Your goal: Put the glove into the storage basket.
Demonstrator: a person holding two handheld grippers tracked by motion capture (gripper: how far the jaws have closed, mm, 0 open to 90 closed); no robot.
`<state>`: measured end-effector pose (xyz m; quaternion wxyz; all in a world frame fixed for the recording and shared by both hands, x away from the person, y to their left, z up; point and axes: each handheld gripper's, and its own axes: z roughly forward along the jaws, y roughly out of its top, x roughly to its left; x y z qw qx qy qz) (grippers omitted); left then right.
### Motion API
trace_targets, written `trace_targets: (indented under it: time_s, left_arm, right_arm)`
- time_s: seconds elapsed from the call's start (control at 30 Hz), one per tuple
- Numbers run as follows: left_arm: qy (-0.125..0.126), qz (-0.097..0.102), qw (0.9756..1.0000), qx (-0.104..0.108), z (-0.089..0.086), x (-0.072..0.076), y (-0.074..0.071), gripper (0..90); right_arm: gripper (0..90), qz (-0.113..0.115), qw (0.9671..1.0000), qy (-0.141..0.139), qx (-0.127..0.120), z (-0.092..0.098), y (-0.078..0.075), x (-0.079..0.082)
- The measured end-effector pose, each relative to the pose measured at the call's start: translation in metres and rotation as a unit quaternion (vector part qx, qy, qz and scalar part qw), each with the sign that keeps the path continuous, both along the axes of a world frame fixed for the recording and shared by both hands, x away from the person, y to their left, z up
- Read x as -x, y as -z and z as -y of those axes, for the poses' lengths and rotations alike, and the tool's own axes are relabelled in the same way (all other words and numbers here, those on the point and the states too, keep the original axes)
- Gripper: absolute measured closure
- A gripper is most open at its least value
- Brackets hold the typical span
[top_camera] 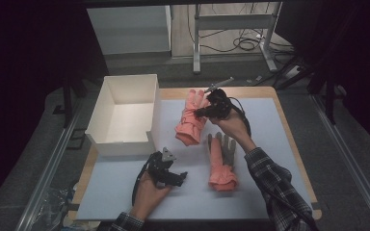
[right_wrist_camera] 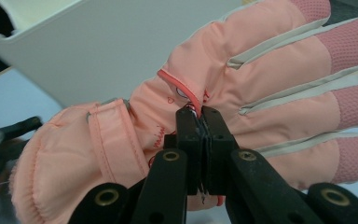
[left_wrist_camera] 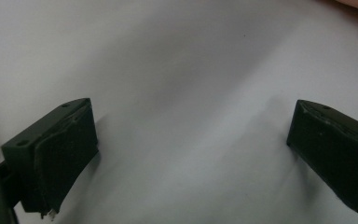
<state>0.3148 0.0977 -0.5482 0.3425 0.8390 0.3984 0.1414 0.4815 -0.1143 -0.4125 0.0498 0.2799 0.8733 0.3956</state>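
A salmon-pink padded glove (top_camera: pixel 191 117) (right_wrist_camera: pixel 242 93) hangs lifted off the table, beside the white box (top_camera: pixel 125 113). My right gripper (top_camera: pixel 203 111) (right_wrist_camera: pixel 200 116) is shut on the thin red loop and fabric at the glove's back, its jaws pressed together. A second pink glove with a grey palm (top_camera: pixel 221 161) lies flat on the white mat (top_camera: pixel 139 192), fingers pointing away. My left gripper (top_camera: pixel 176 177) (left_wrist_camera: pixel 191 154) rests low over the bare mat at the front left, jaws wide open with nothing between them.
The open white box (right_wrist_camera: pixel 107 51) is empty and stands at the table's back left, close to the lifted glove. The wooden table edge (top_camera: pixel 289 139) frames the mat. Metal desk legs and cables (top_camera: pixel 243 43) are on the floor beyond.
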Motion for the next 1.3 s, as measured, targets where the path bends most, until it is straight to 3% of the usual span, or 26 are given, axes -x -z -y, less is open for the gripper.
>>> trace_targets:
  time_s: [0.63, 0.83, 1.07, 1.3]
  left_arm:
    - [0.000, 0.001, 1.0000, -0.001, 0.000, 0.000, 0.000, 1.5]
    - [0.000, 0.001, 1.0000, 0.000, 0.000, 0.000, 0.000, 1.5]
    - [0.000, 0.001, 1.0000, 0.000, 0.000, 0.000, 0.000, 1.5]
    - [0.000, 0.000, 1.0000, -0.001, 0.000, 0.000, 0.000, 1.5]
  right_arm:
    - [87.1, -0.017, 0.9993, -0.035, -0.001, 0.053, -0.015, 0.050]
    - [87.0, -0.016, 0.9982, -0.058, 0.005, 0.070, -0.018, 0.069]
    - [87.0, -0.024, 0.9961, -0.082, 0.023, 0.089, -0.011, 0.090]
    - [87.0, -0.031, 0.9947, -0.093, 0.031, 0.099, 0.000, 0.092]
